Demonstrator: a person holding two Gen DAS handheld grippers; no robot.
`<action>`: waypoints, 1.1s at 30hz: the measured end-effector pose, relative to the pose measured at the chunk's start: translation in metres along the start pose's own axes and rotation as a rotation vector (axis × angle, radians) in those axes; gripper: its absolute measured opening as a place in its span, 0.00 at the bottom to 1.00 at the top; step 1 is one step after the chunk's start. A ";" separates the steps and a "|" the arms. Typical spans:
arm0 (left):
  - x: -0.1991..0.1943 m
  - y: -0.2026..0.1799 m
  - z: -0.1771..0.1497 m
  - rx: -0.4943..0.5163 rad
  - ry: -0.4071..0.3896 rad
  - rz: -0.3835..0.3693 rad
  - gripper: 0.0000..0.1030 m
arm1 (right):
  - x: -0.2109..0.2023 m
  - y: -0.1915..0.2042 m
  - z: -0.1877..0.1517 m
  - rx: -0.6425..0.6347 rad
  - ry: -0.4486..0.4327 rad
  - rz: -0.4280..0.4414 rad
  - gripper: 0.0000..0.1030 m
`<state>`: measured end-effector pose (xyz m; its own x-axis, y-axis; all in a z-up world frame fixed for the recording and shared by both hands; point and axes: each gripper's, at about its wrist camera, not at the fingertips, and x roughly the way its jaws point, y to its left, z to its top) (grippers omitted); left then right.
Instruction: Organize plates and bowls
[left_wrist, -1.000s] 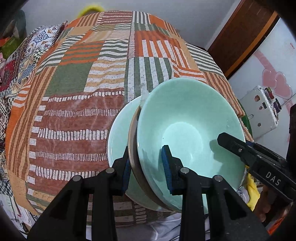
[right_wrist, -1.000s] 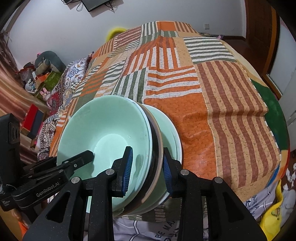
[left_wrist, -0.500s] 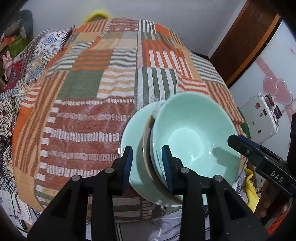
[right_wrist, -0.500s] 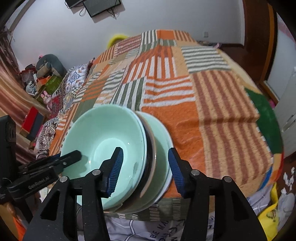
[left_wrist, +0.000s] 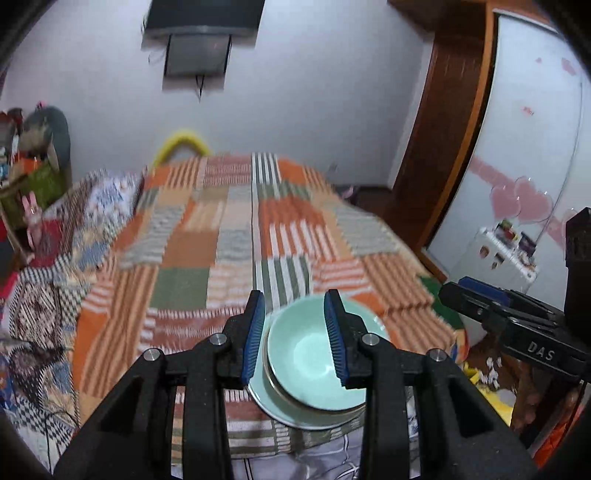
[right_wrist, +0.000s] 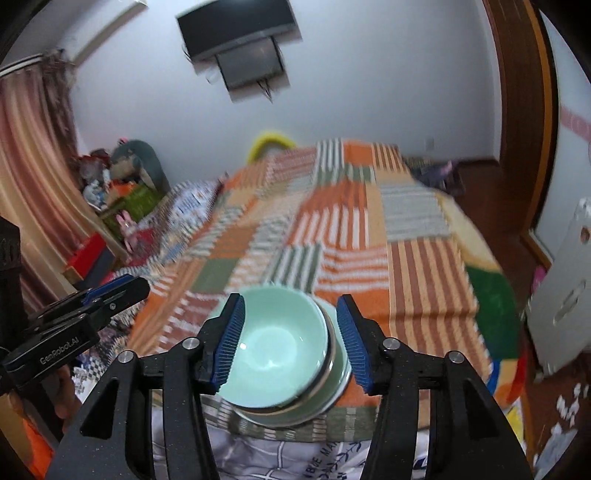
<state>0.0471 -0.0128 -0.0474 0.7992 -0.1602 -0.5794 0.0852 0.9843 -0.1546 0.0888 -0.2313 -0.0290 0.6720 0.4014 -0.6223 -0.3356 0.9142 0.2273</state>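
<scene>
Right gripper (right_wrist: 290, 338) has its ribbed blue pads spreading apart with nothing between them; left gripper (left_wrist: 295, 338) is parted and empty too. Below both sits the glossy mint bowl (right_wrist: 273, 347), nested on a round pale-green plate (left_wrist: 295, 415) at the near edge of the patchwork bedspread (left_wrist: 207, 258).

1. Bowls: two counted. One mint-green bowl (right_wrist: 275, 345) on top, one dark-rimmed bowl (right_wrist: 295, 400) nested beneath it.
2. Plates: one green plate (right_wrist: 338, 380), under the bowls.
3. Grippers: two. Left gripper (left_wrist: 295, 336) and right gripper (right_wrist: 290, 341), each with two blue-padded fingers (right_wrist: 231, 341).
4. Beds: one bed (right_wrist: 424, 280), with one patchwork cover.
5. Wall screens: one screen (right_wrist: 236, 27), with a smaller dark panel below.
6. Curtains: one curtain (right_wrist: 33, 177).
7. Yellow hoops: one hoop (left_wrist: 181, 142) behind the bed.
</scene>
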 end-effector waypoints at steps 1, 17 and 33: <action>-0.008 -0.002 0.002 0.006 -0.026 0.005 0.32 | -0.006 0.003 0.002 -0.007 -0.023 0.003 0.53; -0.103 -0.022 0.006 0.048 -0.324 0.069 0.90 | -0.076 0.040 0.007 -0.134 -0.300 0.021 0.81; -0.112 -0.025 -0.008 0.051 -0.334 0.076 0.97 | -0.094 0.043 -0.007 -0.127 -0.388 0.004 0.99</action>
<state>-0.0488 -0.0202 0.0152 0.9544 -0.0613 -0.2921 0.0408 0.9963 -0.0760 0.0068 -0.2304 0.0339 0.8615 0.4185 -0.2877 -0.4013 0.9081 0.1192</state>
